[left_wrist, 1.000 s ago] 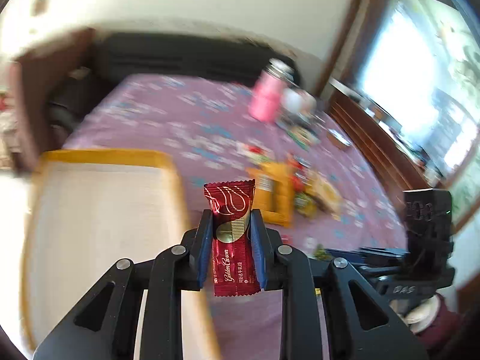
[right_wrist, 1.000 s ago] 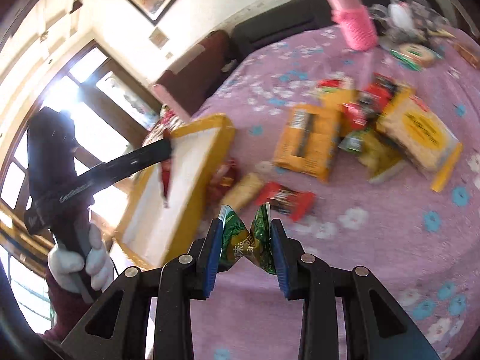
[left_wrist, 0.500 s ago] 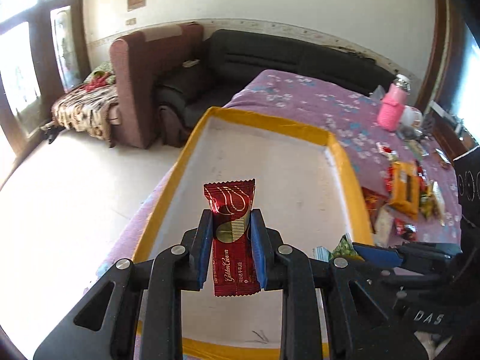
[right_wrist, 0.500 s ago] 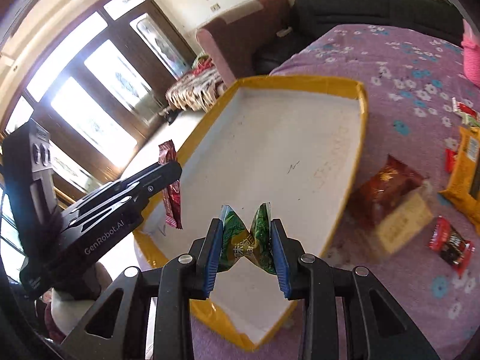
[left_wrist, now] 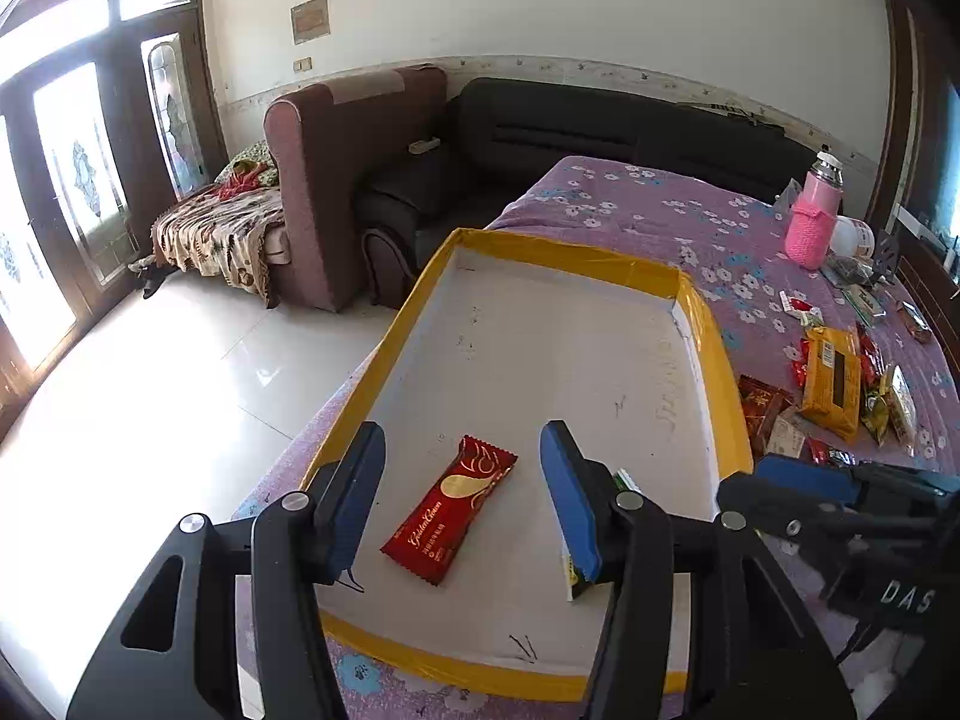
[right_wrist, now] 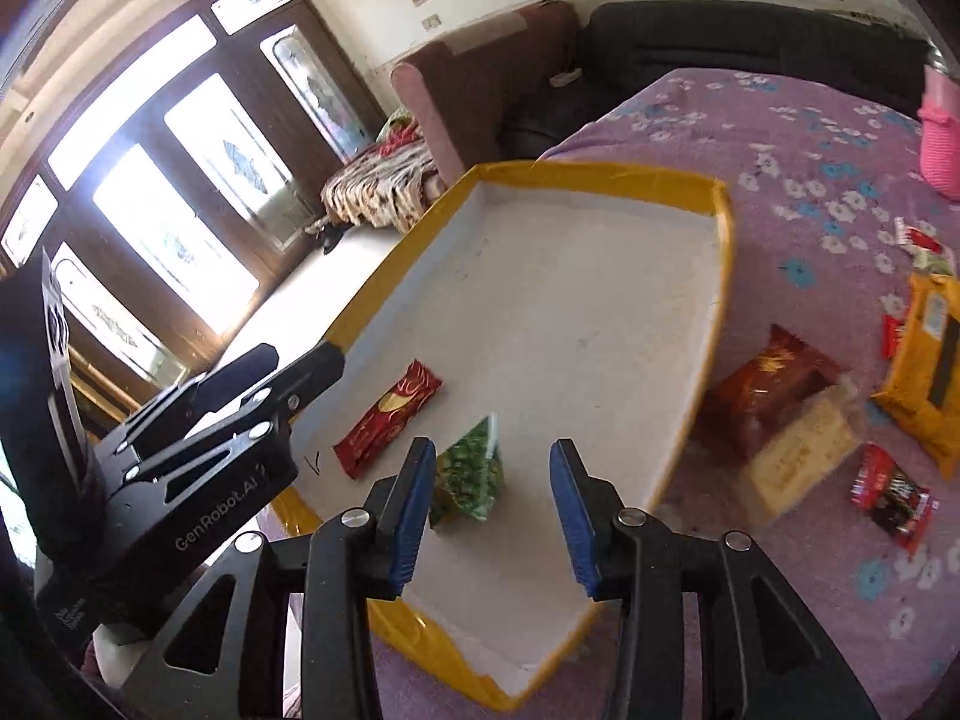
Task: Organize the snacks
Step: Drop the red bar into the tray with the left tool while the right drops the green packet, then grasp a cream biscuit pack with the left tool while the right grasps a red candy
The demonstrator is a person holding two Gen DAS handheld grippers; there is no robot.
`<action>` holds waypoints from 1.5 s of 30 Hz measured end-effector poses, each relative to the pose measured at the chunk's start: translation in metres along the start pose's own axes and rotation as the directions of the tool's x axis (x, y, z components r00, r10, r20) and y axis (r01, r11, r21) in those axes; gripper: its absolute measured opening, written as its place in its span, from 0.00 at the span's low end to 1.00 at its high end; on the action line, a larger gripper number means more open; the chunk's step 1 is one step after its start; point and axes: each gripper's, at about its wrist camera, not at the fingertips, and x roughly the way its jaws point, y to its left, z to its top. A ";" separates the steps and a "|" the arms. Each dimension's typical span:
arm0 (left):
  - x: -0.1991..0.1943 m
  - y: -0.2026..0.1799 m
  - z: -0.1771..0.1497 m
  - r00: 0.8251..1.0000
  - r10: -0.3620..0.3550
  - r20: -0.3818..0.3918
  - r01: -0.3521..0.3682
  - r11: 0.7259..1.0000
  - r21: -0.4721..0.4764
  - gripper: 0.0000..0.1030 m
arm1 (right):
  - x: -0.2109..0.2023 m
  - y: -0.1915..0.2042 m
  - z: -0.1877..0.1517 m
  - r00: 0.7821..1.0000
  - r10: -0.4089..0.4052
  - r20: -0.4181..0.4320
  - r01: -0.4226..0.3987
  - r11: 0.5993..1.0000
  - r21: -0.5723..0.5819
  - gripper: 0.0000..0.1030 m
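Observation:
A white tray with a yellow rim (left_wrist: 570, 252) (right_wrist: 600, 171) sits at the edge of a purple flowered cloth. A red chocolate bar (left_wrist: 450, 507) (right_wrist: 387, 420) lies flat on the tray floor, below my left gripper (left_wrist: 462, 429) (right_wrist: 303, 354). Its jaws are opening and nothing touches the pads. A green snack packet (right_wrist: 471, 474) rests on the tray floor between the opening jaws of my right gripper (right_wrist: 492, 449) (left_wrist: 798, 477), close to the left pad and free of the right one. In the left wrist view this green packet (left_wrist: 624, 480) is mostly hidden behind a finger.
Loose snacks lie on the cloth right of the tray: an orange packet (left_wrist: 831, 381) (right_wrist: 930, 360), a red-brown packet (right_wrist: 774, 378), a small red packet (right_wrist: 888, 495). A pink bottle (left_wrist: 813, 222) stands at the far right. Beyond the tray's left rim the table drops to tiled floor (left_wrist: 150, 390).
Both grippers have opened over the tray. The red bar has left the left jaws and lies on the tray floor. The green packet has dropped out of the right jaws.

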 end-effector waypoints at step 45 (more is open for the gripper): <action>0.065 -0.219 -0.003 0.880 -0.272 -0.389 0.417 0.834 0.362 0.66 | -0.063 -0.221 -0.045 0.984 -0.138 0.112 0.101 0.952 0.289 0.24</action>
